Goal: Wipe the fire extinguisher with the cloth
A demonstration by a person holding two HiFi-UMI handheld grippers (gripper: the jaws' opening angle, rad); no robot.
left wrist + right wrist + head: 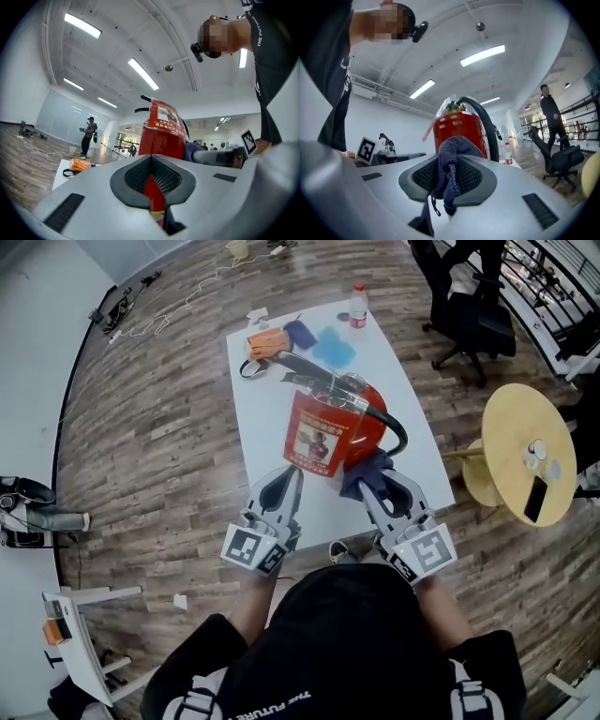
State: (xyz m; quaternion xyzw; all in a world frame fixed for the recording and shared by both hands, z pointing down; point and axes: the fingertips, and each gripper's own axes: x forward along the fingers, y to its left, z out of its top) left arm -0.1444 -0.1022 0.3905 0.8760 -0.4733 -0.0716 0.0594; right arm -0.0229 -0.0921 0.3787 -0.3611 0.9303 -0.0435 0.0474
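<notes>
The fire extinguisher (323, 432) blocks the middle of the bench (255, 418), black hose (401, 432) bulging rightward. Left of it the bench is open; an orange bundle (265, 343) and bottle (357, 306) fill the far end

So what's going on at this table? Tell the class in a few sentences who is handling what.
A person stands at a white table with a gripper in each hand, working on a red fire extinguisher that stands upright on it. The right gripper is clamped on a dark blue cloth and holds it right at the extinguisher's near side. The left gripper, jaws together with nothing seen in them, points at the front, just below the hanging label.
</notes>
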